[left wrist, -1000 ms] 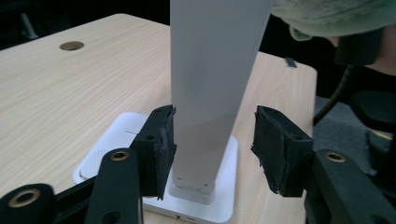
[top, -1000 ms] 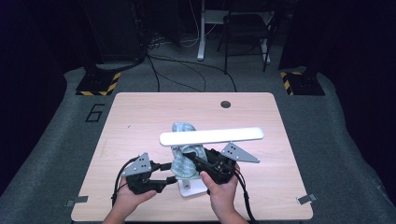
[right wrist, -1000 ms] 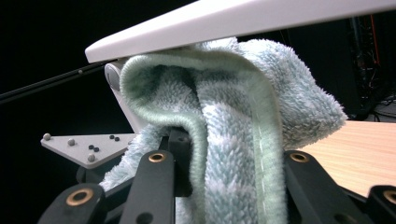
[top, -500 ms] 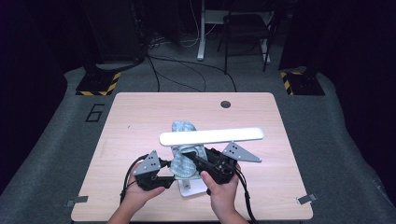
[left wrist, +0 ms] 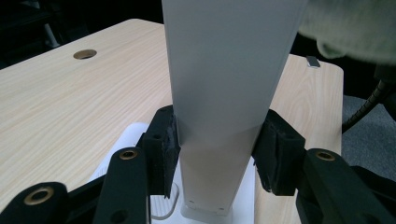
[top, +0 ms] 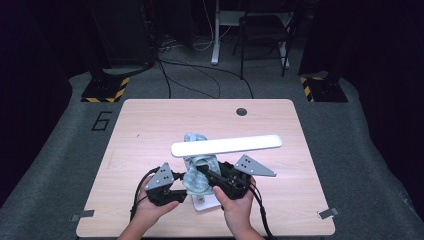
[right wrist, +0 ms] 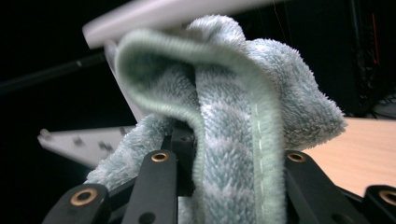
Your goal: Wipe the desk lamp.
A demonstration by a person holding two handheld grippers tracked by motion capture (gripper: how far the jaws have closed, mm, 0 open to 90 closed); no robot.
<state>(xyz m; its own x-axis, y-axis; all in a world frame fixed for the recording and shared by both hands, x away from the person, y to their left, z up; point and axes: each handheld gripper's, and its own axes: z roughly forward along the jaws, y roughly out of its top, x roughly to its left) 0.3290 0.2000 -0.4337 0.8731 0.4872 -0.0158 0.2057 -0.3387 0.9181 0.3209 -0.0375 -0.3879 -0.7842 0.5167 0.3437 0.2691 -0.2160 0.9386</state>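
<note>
A single readable mark appears in the high view: a large dark numeral "6" [top: 102, 120] on the grey floor mat [top: 60, 165], at the left of the frame, just beyond the far left corner of the bench [top: 150, 120]. No other text, label or brand can be read in any view.

A fluffy terry cloth [right wrist: 243, 135] is showing pale teal with faint lighter checks. The slim matte lamp [top: 226, 145] is glowing plain white above a light wood-grain table [top: 150, 125]. Both tongs' jaws are looking black.
</note>
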